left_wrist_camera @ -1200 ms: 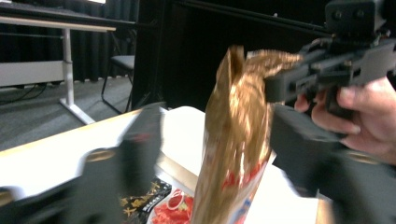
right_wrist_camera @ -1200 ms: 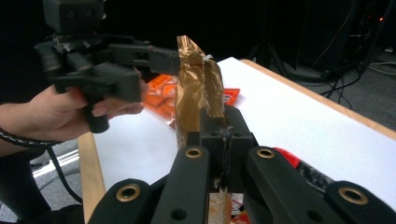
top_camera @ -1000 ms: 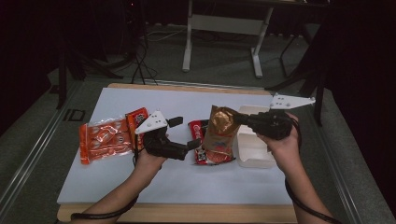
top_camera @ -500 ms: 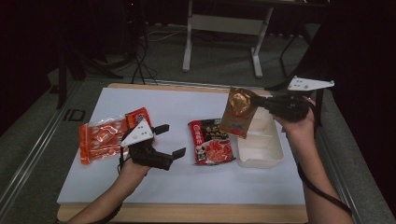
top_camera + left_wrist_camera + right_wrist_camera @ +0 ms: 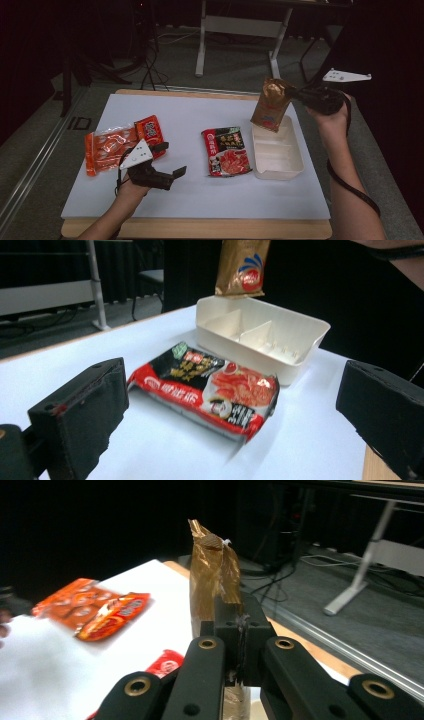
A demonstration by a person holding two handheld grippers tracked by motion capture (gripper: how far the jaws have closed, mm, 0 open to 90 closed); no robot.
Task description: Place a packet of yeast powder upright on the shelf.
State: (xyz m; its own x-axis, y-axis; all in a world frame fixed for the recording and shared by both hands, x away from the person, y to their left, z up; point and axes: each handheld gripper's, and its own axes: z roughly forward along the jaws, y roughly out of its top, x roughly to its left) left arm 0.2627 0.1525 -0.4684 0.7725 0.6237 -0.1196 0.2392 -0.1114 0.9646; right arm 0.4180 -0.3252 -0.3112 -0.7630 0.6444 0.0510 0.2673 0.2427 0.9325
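Gold-brown pouch [image 5: 271, 104] clamped in right gripper [image 5: 296, 94] above white tray [image 5: 278, 170], left gripper [image 5: 171, 159] wide open, empty.

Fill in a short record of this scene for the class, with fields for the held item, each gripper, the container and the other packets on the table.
held item: gold-brown packet, hanging in the air over the tray's far end
right gripper: shut on the packet's upper part
left gripper: open, holds nothing, low over the table
container: white divided tray, nothing in it
other packets: red noodle packet lying beside the tray; two orange-red packets at the table's left
surface: white table
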